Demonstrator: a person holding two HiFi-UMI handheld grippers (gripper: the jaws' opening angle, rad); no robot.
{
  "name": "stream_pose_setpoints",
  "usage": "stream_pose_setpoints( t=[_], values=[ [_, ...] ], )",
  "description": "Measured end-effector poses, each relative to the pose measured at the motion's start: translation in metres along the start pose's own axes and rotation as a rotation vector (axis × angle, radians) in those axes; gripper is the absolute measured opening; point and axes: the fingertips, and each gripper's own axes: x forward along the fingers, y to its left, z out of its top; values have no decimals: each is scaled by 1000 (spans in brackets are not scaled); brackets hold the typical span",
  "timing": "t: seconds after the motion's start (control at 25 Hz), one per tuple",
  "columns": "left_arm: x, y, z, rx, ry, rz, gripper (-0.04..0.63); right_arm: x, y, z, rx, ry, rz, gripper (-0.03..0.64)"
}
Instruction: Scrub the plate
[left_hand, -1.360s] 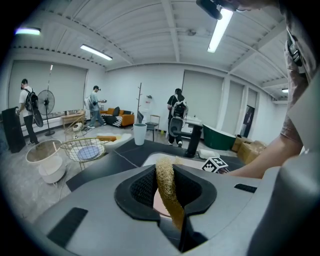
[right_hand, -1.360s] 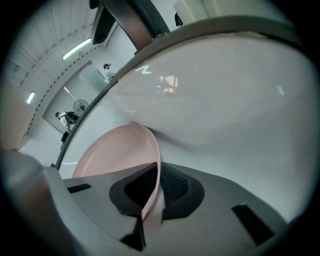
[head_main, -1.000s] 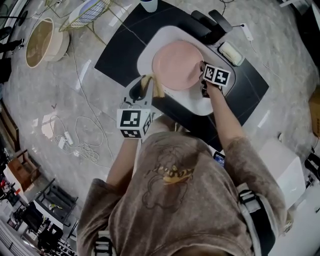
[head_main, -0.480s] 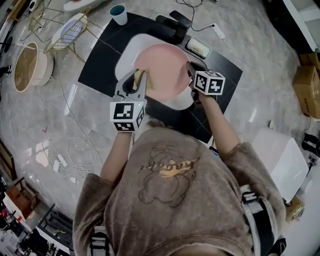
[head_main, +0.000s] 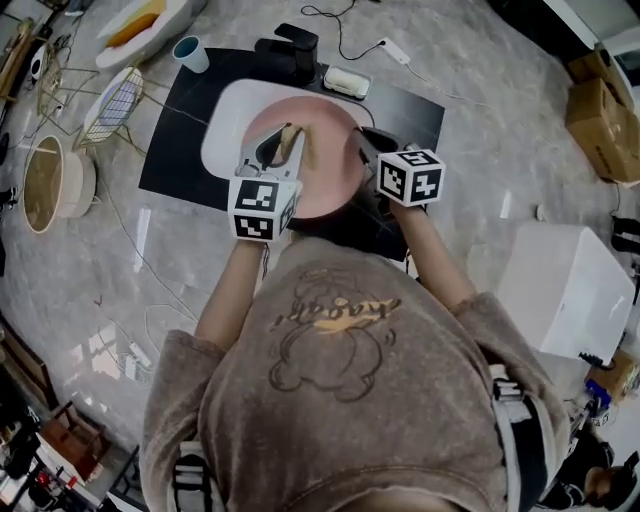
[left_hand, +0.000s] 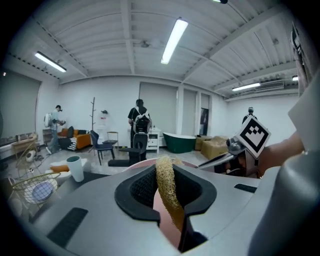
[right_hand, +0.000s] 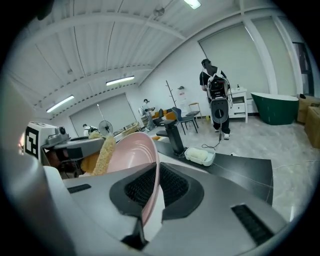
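A round, shallow pink plate (head_main: 330, 168) is held tilted above a white rounded sink basin (head_main: 222, 125), which is set in a black countertop (head_main: 175, 150). The plate's rim is clamped between the jaws of the right gripper (right_hand: 152, 192). A strip of tan, fibrous loofah scrubber (left_hand: 165, 177) is pinched tightly in the left gripper (left_hand: 169, 197) and is held at the plate's inner face, opposite the right gripper.

Parts I can't see
My left gripper (head_main: 278, 146) and right gripper (head_main: 362, 150) cover the near edge of the pink plate (head_main: 330, 130), and the plate hides most of the white sink (head_main: 218, 125) under it.
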Motion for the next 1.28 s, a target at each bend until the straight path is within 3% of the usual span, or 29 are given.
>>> stream_pose_setpoints(
  t=[0.24,0.4,0.6,0.84,1.28],
  values=[
    [11,-50,-17,77,90,-135,78,-32,-2,-13,39,-46,-57,23],
    [18,-71,-32,149,148,-167,78,-45,-3,-14,46,-59,-83,23],
    [30,-81,-44,235,193,-160,78,-48,1,-12,40,-61,-74,23],
    [37,-65,-40,244,184,-134,78,-50,6,-10,48,-59,-53,25],
    [26,-10,-35,296,212,-8,78,-53,-11,-2,80,-98,-78,25]
  ],
)
